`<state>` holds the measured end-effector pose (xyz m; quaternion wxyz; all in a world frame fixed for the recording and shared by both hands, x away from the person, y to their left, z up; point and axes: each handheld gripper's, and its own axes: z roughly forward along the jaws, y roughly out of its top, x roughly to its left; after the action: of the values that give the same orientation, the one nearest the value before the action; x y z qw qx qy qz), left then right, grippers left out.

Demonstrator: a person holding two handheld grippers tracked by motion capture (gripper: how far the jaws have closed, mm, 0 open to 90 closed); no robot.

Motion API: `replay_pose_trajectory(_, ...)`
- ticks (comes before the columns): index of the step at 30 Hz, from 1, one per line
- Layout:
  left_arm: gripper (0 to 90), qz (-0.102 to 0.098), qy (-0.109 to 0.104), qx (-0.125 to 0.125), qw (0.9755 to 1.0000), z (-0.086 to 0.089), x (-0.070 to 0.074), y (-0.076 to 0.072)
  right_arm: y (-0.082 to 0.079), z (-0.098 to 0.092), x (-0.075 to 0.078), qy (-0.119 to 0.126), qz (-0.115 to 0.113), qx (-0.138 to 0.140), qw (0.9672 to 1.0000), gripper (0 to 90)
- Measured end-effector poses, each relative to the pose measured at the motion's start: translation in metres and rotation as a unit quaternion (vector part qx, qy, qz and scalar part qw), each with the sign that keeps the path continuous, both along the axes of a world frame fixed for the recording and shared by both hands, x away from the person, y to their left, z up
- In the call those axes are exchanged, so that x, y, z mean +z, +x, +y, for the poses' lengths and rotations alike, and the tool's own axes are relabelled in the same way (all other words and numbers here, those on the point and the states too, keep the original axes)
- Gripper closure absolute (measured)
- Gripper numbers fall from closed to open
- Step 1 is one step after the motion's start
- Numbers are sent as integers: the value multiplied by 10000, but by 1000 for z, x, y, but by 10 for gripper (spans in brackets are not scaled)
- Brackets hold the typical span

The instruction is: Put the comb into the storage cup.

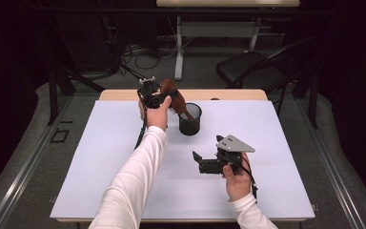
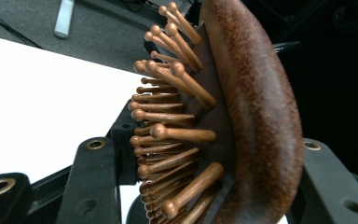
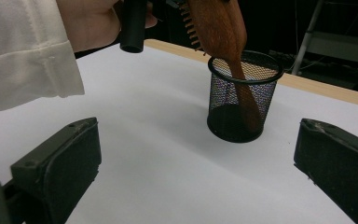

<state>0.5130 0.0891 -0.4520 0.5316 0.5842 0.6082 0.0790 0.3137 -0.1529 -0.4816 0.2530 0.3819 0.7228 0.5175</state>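
A brown wooden hairbrush (image 1: 171, 91) with round-tipped wooden pins (image 2: 172, 133) stands tilted, its handle down inside a black mesh cup (image 1: 190, 119) at the back middle of the white table. My left gripper (image 1: 158, 98) is shut on the brush head (image 2: 256, 116), with one jaw on the pin side and one on the smooth back. In the right gripper view the handle (image 3: 242, 88) leans against the cup (image 3: 242, 105) rim. My right gripper (image 1: 198, 160) rests low near the table's front right, open with nothing between its fingers (image 3: 60, 163), pointing toward the cup.
A white sheet (image 1: 100, 157) covers the table, with a wooden edge (image 1: 228, 94) showing at the back. Behind the table stand a black chair (image 1: 252, 67) and another desk's white legs (image 1: 178, 47), with cables on the floor (image 1: 138, 52).
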Motion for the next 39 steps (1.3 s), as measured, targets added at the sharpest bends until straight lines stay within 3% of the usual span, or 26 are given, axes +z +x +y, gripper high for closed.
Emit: replay_pose_trajectory(39, 455, -37, -185, 75, 9998, 7, -8, 0, 0, 1, -1, -16, 1, -7, 10000, 7)
